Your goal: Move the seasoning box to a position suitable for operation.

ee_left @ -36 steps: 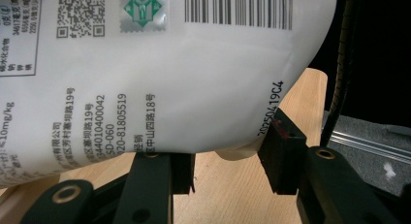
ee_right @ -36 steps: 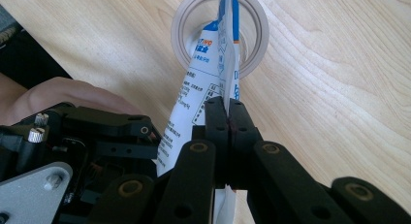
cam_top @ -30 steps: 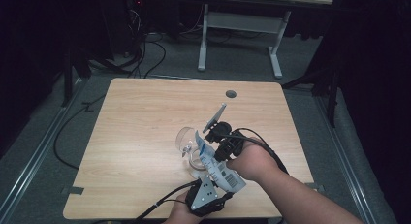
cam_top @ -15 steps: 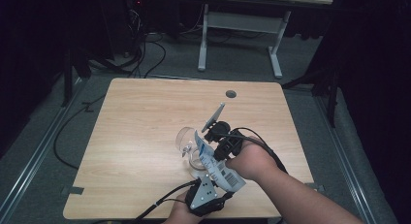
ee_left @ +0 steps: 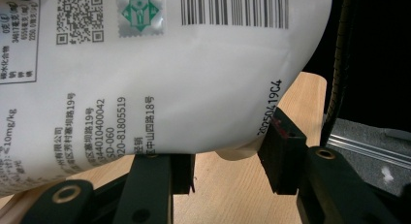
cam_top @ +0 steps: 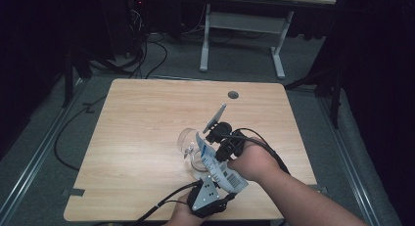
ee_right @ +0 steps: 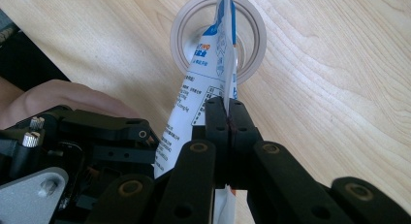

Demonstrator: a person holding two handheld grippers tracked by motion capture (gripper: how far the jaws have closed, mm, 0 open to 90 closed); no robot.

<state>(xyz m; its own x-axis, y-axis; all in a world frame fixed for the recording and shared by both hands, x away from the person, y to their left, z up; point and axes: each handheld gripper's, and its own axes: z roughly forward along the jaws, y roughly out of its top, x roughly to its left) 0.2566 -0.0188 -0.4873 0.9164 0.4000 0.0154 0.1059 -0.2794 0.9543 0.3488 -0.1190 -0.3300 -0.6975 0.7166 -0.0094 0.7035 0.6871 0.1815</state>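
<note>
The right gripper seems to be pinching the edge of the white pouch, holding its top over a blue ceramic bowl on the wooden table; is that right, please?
Nearly. The right gripper does pinch the white pouch by its edge, above the wooden table, but beneath the pouch's top is a clear glass jar, not a blue ceramic bowl. The right gripper view shows this best.

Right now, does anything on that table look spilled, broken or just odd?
Nothing looks spilled or broken. The odd sight is the white printed pouch, held tilted by both grippers with its top end over the mouth of the clear glass jar on the wooden table; whether anything pours is unclear.
</note>
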